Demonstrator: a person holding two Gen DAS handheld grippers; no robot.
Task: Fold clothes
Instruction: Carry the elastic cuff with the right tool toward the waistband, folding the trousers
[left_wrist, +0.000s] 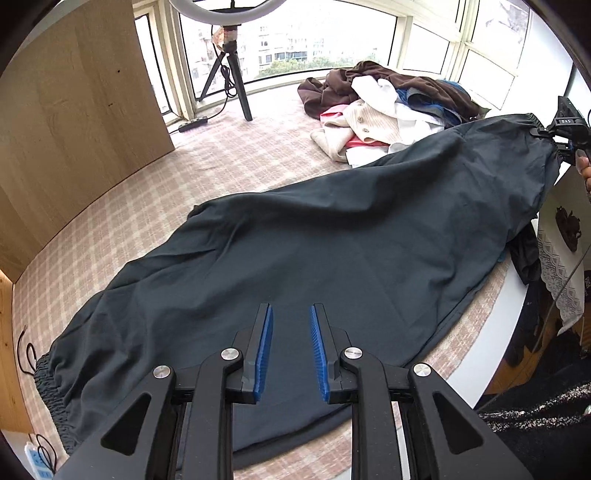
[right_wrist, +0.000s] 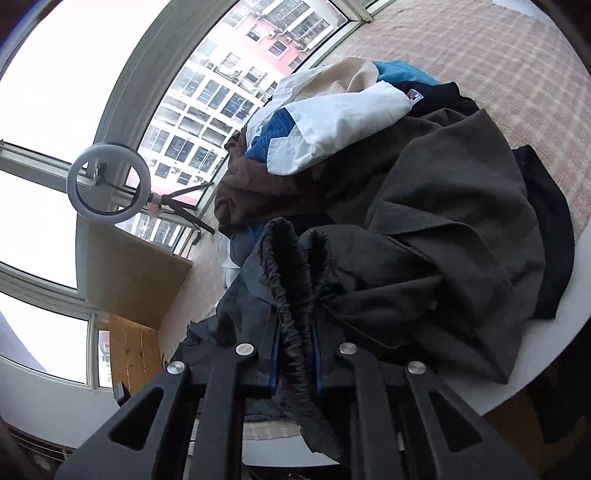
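The dark trousers (left_wrist: 314, 251) lie stretched across the checked bed cover (left_wrist: 229, 162), long axis running from the elastic hem (left_wrist: 51, 398) low to the left of the left gripper (left_wrist: 291, 350) up to the gathered end far ahead and to its right. That far end is lifted off the cover, pinched by the right gripper (left_wrist: 557, 133), whose blue pads are pressed onto the bunched elastic band (right_wrist: 291, 332) in the right wrist view. The left gripper hovers over the trousers' near middle with its jaws spread and nothing between them; whether it touches the cloth cannot be told.

Ahead of the left gripper, just beyond the trousers, sits a pile of clothes (left_wrist: 388, 107) in brown, white, cream, pink and blue. Further left ahead stands a tripod (left_wrist: 229, 74) bearing a ring light (right_wrist: 107, 184), by the window (left_wrist: 314, 37). A wooden panel (left_wrist: 81, 110) rises at the left. A power strip (left_wrist: 192, 123) lies near the tripod's feet.
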